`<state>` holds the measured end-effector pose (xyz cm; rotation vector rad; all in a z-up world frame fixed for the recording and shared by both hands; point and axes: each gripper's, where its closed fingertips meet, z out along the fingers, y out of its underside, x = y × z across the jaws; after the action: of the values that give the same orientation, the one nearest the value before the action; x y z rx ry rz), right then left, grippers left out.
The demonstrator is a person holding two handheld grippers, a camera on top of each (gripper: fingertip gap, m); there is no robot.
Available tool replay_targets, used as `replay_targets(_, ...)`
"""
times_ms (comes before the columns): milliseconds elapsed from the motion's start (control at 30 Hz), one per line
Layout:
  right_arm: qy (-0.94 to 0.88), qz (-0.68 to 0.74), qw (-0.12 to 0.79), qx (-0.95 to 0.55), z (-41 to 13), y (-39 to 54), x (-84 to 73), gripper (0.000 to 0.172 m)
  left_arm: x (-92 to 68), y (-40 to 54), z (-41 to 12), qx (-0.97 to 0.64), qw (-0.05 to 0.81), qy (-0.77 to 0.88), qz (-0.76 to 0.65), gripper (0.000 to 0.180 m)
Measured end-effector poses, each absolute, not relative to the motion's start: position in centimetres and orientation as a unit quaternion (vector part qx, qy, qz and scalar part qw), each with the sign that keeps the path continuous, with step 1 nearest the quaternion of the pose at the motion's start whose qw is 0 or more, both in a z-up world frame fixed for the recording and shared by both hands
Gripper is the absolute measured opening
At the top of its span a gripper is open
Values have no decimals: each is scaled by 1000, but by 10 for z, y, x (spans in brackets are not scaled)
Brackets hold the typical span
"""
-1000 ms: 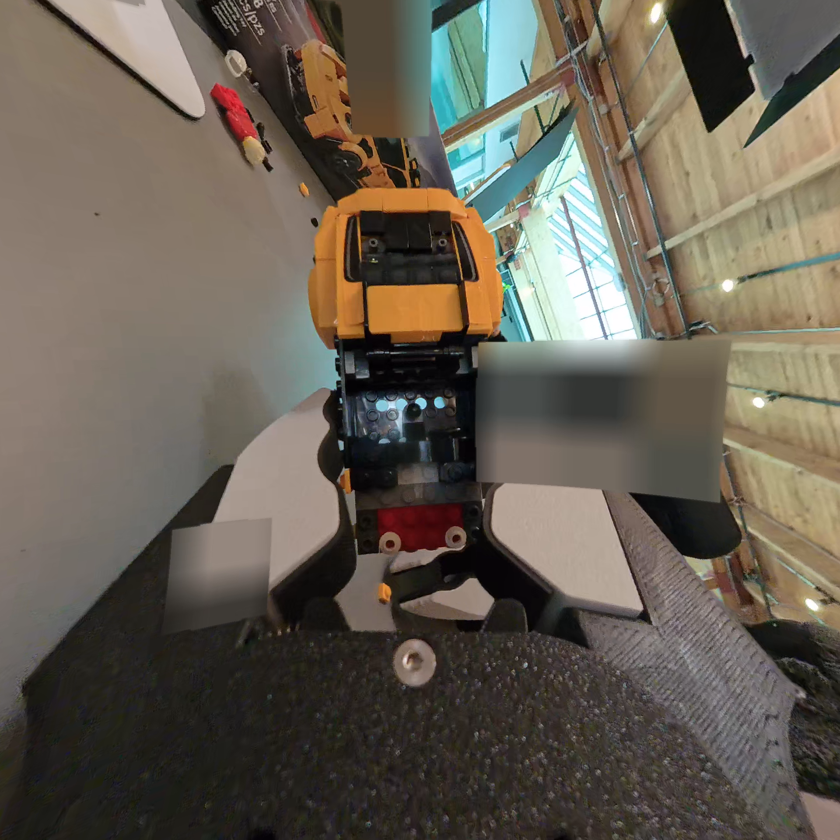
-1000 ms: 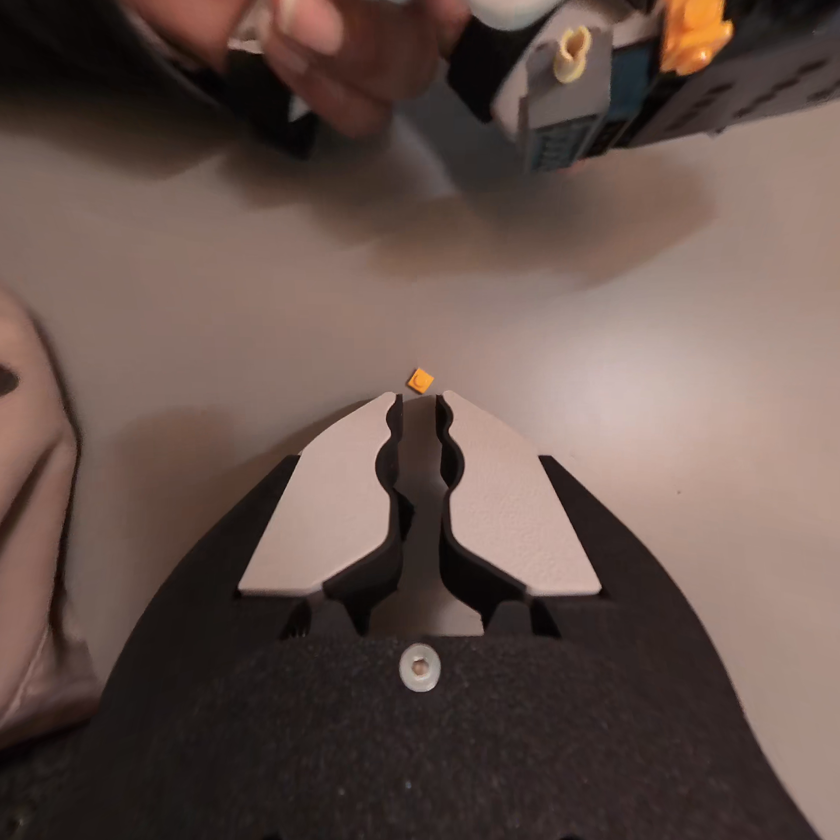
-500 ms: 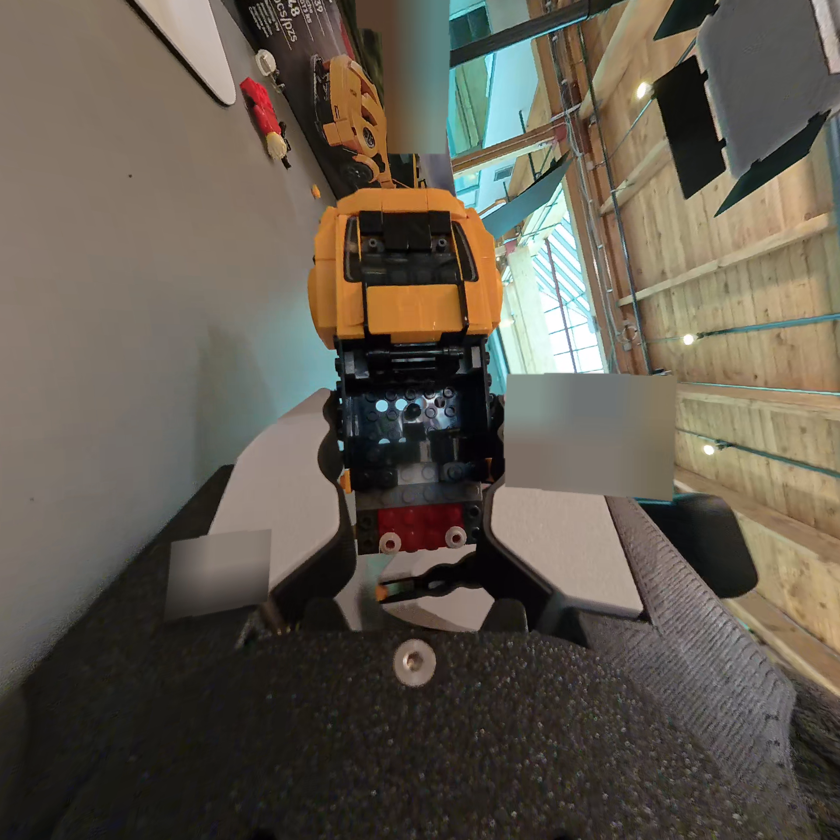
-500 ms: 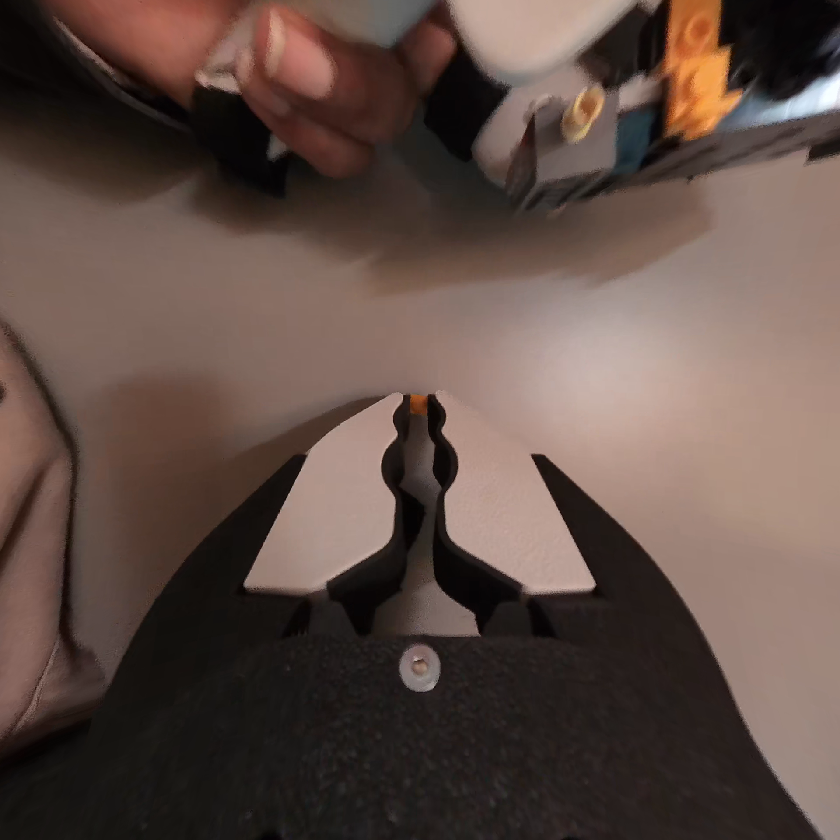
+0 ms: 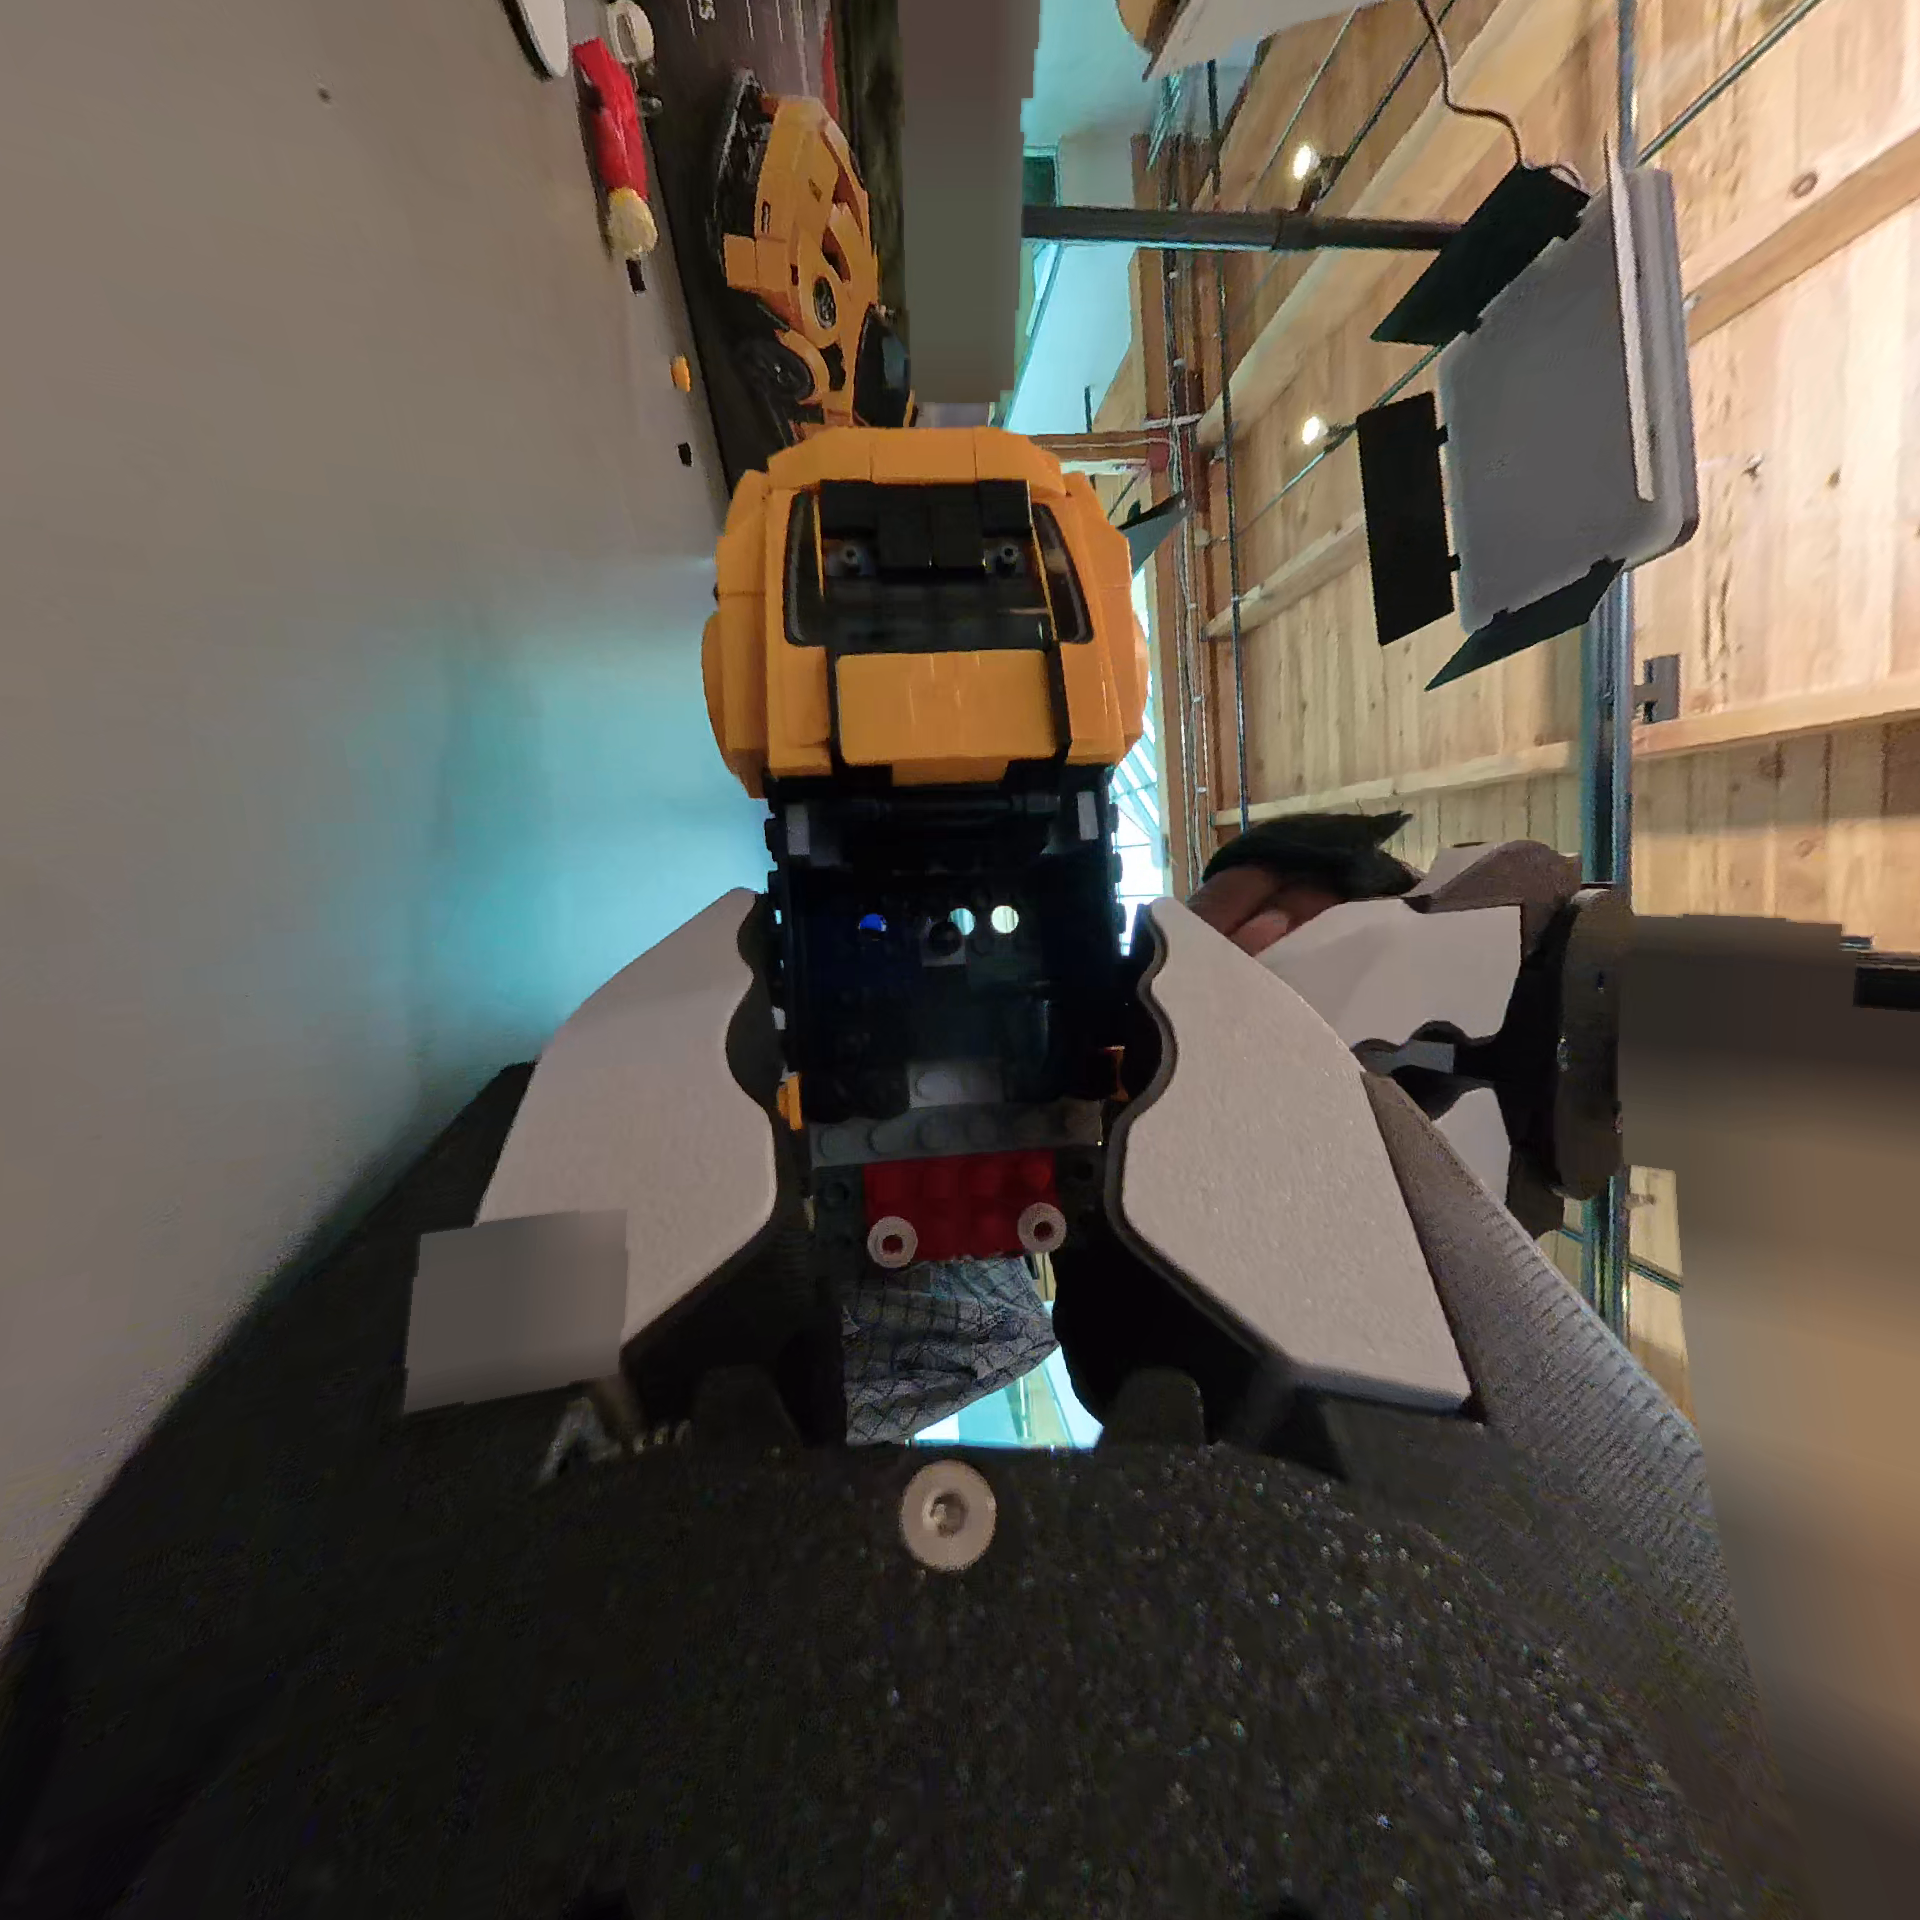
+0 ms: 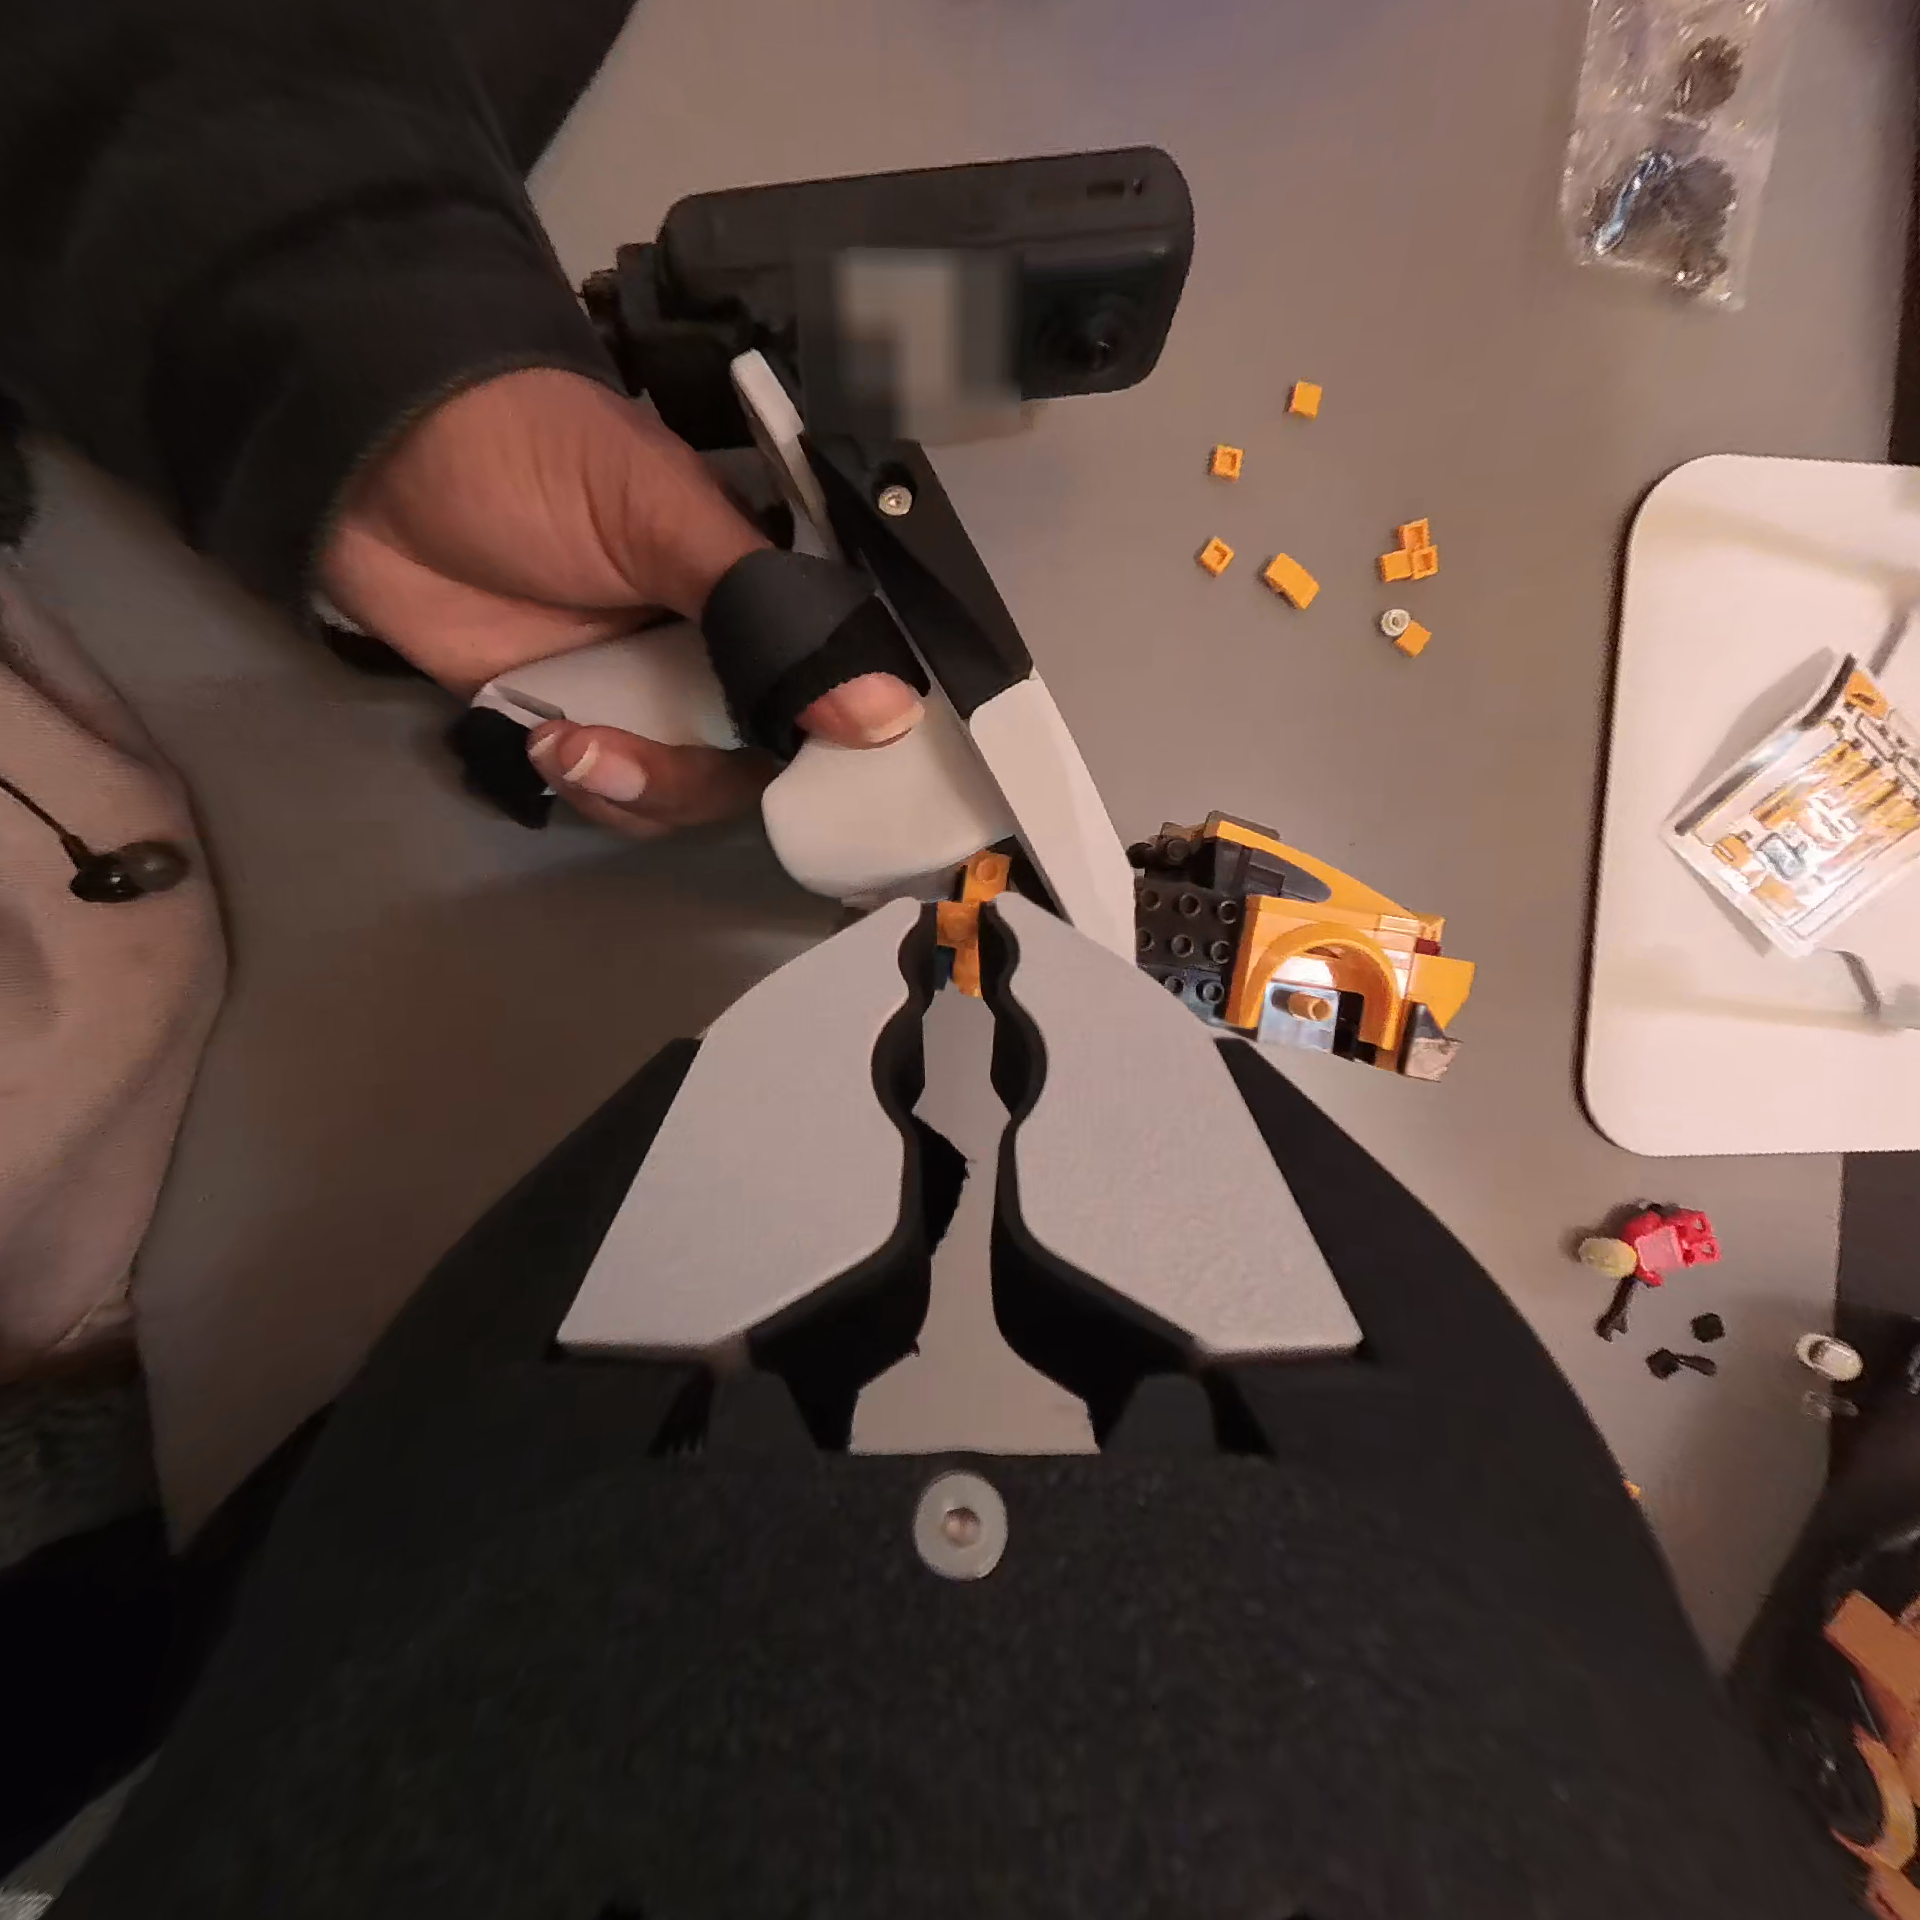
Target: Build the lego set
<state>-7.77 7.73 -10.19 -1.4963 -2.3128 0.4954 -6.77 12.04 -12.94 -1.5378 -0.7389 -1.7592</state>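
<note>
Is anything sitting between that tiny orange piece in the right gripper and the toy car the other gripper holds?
Nothing visible. The right gripper pinches the orange piece right at the car, beside the left gripper's finger that clamps the car. The loose bricks lie farther back on the table.

A grey desk carried loose orange bricks and a white tray. A clear bag, seemingly of dark parts, lay near a red figure.

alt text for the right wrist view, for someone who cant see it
The right gripper pinches a small orange brick beside the orange and black brick car, which the left gripper clamps above a grey table. Loose orange pieces lie beyond.
</note>
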Motion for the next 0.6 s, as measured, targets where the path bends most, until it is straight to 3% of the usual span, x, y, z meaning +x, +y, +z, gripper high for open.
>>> replay_targets(600, -827, 163, 153, -515, -112, 83, -88, 8, -78, 124, -131, -588, 346, -303, -666, 64)
